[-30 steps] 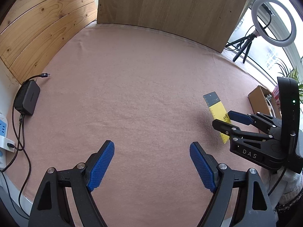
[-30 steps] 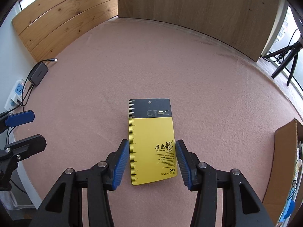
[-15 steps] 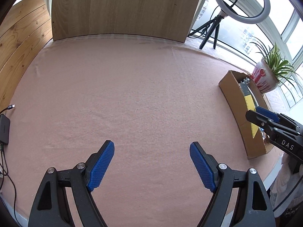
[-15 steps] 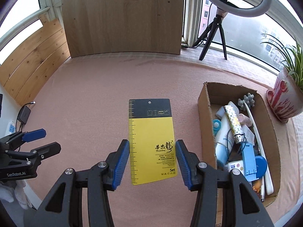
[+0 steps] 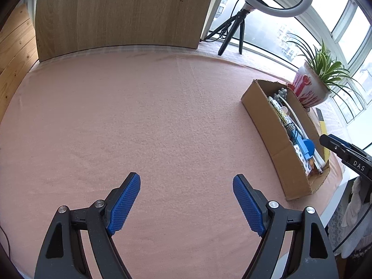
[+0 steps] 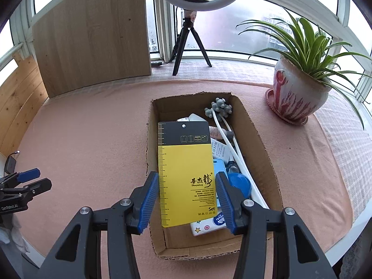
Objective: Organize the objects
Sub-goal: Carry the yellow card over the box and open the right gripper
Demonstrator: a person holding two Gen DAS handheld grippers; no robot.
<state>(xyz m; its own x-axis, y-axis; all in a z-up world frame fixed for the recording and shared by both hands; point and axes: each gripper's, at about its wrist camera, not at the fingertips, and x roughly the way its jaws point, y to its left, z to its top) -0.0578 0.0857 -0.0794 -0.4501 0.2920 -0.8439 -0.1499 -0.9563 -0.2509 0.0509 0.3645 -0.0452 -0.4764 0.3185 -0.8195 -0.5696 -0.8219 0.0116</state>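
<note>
My right gripper (image 6: 186,200) is shut on a flat yellow and black card pack (image 6: 186,169), held by its two long edges above the open cardboard box (image 6: 262,148). The box lies on the pink cloth and holds several small items, among them a blue round lid (image 6: 240,182) and a white cable (image 6: 234,146). In the left wrist view the same box (image 5: 262,127) lies to the right, and the card pack (image 5: 323,127) shows edge-on at its far side with the right gripper (image 5: 334,143) behind it. My left gripper (image 5: 186,200) stands open over bare cloth.
A potted plant (image 6: 295,93) in a red and white pot stands right of the box. A ring light on a tripod (image 6: 190,34) and a wooden board (image 6: 93,34) stand at the back. A black adapter (image 6: 10,164) lies at the far left table edge.
Both grippers swung to the right across the cloth. The right one lifted the card pack from the cloth and carried it over the box. The left stayed open.
</note>
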